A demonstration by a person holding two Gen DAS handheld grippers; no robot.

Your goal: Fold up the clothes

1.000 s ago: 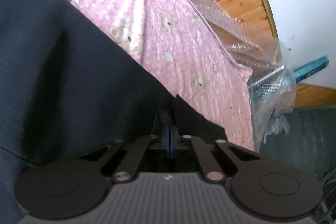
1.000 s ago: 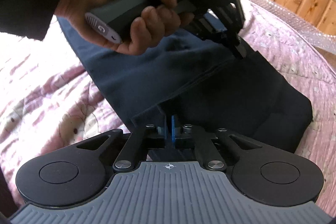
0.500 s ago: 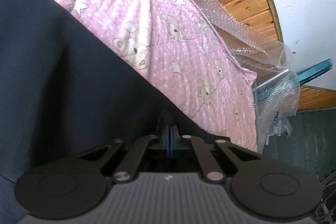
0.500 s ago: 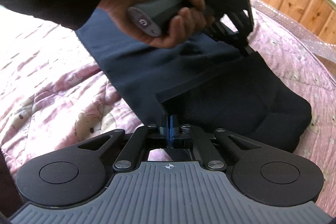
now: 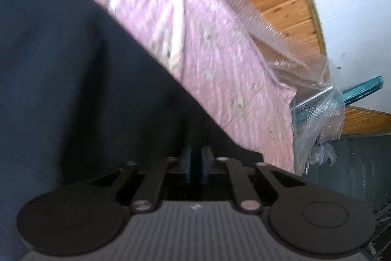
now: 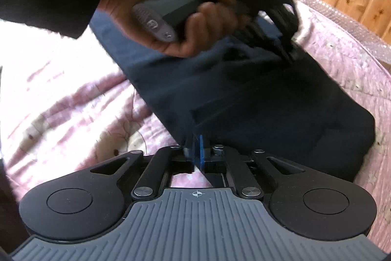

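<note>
The dark garment [image 6: 281, 109] lies half-folded on the pink quilt [image 6: 73, 109]; its edge is pinched by both the left gripper [image 5: 195, 163] and right gripper [image 6: 196, 151]; uneven pulling could slip cloth free, skewing the fold.

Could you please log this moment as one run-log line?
step: mid-fold | left gripper: shut on navy garment | right gripper: shut on same edge | surface: pink quilt
</note>
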